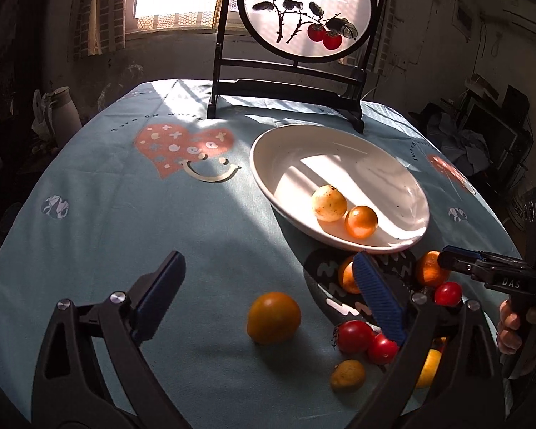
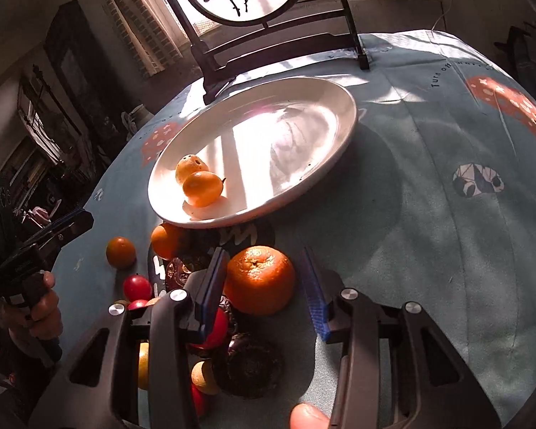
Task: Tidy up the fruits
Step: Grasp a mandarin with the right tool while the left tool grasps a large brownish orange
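**A:** As seen from the left wrist view: left gripper (image 1: 268, 262) with jaws wide apart, nothing clamped. Ahead of it on the blue-grey printed tablecloth (image 1: 107, 214), a loose round orange-yellow fruit (image 1: 273, 318), clear of both pads.

**B:** Noted. Right gripper (image 2: 264, 261)?

**A:** Partly apart, set around a large dimpled orange mandarin (image 2: 259, 279) resting on the cloth. Visible gap at the right pad; contact at the left pad: cannot tell. Not clamped.

**B:** Plate contents?

**A:** White oval ceramic plate (image 1: 253, 157) beyond the fruit pile, just in front of a round painted screen in a dark wooden stand (image 1: 305, 10). Inside, near the closer rim: one pale yellow speckled fruit (image 1: 328, 203) and one small glossy orange fruit (image 1: 361, 221), touching each other.

**B:** Still on the cloth?

**A:** Three small red tomatoes (image 1: 353, 336), two of them side by side; a small yellow-brown fruit (image 1: 347, 375) just beside those two; another orange fruit (image 1: 346, 275) half hidden behind the left gripper's right finger. All near the plate's closer edge, outside it.
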`<state>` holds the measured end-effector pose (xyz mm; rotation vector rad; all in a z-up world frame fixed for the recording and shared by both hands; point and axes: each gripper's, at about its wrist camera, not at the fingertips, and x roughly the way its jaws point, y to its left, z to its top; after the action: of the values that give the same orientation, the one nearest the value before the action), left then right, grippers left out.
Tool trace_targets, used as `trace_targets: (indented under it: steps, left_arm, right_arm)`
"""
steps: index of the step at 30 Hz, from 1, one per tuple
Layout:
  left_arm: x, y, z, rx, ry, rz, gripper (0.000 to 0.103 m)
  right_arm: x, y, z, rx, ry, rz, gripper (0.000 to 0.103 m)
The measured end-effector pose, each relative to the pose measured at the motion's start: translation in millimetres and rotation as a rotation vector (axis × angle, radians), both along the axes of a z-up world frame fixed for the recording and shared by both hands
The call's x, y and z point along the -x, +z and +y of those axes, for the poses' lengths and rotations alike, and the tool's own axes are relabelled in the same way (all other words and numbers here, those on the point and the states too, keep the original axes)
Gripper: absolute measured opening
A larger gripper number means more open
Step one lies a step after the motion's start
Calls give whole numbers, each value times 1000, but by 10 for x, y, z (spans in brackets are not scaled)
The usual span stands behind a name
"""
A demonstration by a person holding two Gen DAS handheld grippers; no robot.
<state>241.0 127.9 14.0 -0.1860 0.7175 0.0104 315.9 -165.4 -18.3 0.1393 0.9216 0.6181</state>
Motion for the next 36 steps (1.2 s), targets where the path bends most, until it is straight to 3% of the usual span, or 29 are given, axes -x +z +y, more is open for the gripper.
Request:
trace_targets:
  steps: [2,7,13,17,21,23,27,32,36]
  left_arm:
    - [45,-22,27,7,10,4,96]
    - [111,-33,-13,-75,31,-6,96]
    - [121,-50,-16,-82,25,5,96]
    - [125,-59,-29,-88,20,7,96]
    - [128,-77,-33,-94,17,16,96]
    - [109,-102,-18,-85,15,30,96]
    - [44,-193,40,-31,4,86,96]
    - [-5,-307,24,14,-46,141,88]
    - [-4,-353,-97,-38,-83,151,79]
  right_arm:
    - [-1,-34,13,-6,5,20,43]
    - [-25,-66,12,-35,8,40,43]
    - [-49,-78,-3,-54,8,51,45]
    - [-67,-146,44,-45,24,82,55]
    - [-73,-159,14,-63,17,94,52]
    - [-94,-167,-37,-92,4,120,47]
    - [-149,-163,-213,-206,-30,177,47]
    - [-106,-86,-254,-222,-45,157,47]
    - [-96,-64,-251,-234,-39,151,47]
